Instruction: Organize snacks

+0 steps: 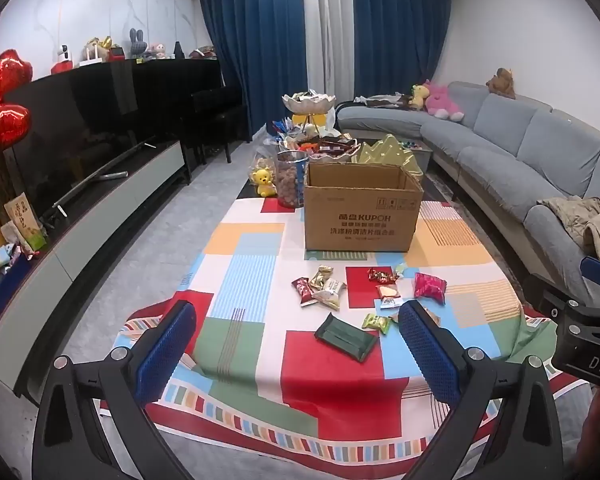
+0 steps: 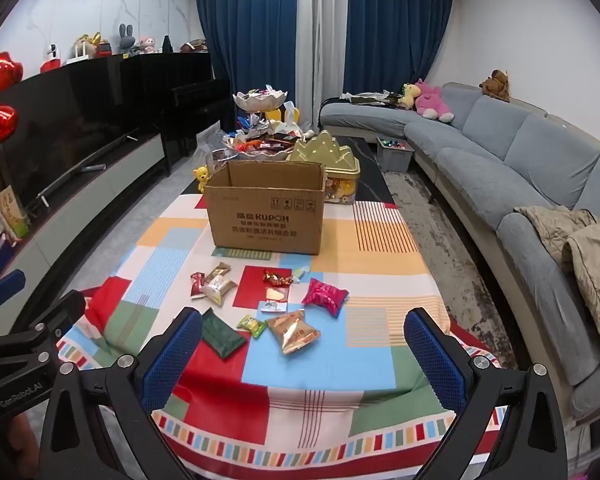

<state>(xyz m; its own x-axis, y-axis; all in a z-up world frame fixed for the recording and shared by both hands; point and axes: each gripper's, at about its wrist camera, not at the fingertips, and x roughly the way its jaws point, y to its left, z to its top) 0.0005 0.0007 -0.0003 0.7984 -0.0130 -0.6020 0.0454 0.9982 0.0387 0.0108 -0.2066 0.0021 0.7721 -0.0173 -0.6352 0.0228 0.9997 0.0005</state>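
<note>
Several wrapped snacks lie loose on the patchwork tablecloth [image 1: 332,380]: a dark green packet [image 1: 346,337] [image 2: 223,333], a pink packet [image 1: 430,286] [image 2: 325,295], a gold-orange bag [image 2: 293,331], a small green candy [image 1: 376,322] [image 2: 252,325], and a cluster of red, gold and white packets [image 1: 320,290] [image 2: 212,283]. Behind them an open cardboard box [image 1: 362,208] [image 2: 266,210] stands upright. My left gripper [image 1: 296,354] is open above the table's near edge, nothing between its fingers. My right gripper [image 2: 304,354] is open too, hovering short of the snacks.
Beyond the box are a tiered dish of sweets [image 1: 318,128] [image 2: 260,128], a gold tin [image 2: 332,164], a jar [image 1: 290,178] and a yellow bear figure [image 1: 264,182]. A grey sofa [image 2: 520,168] runs along the right, a TV cabinet [image 1: 100,216] along the left.
</note>
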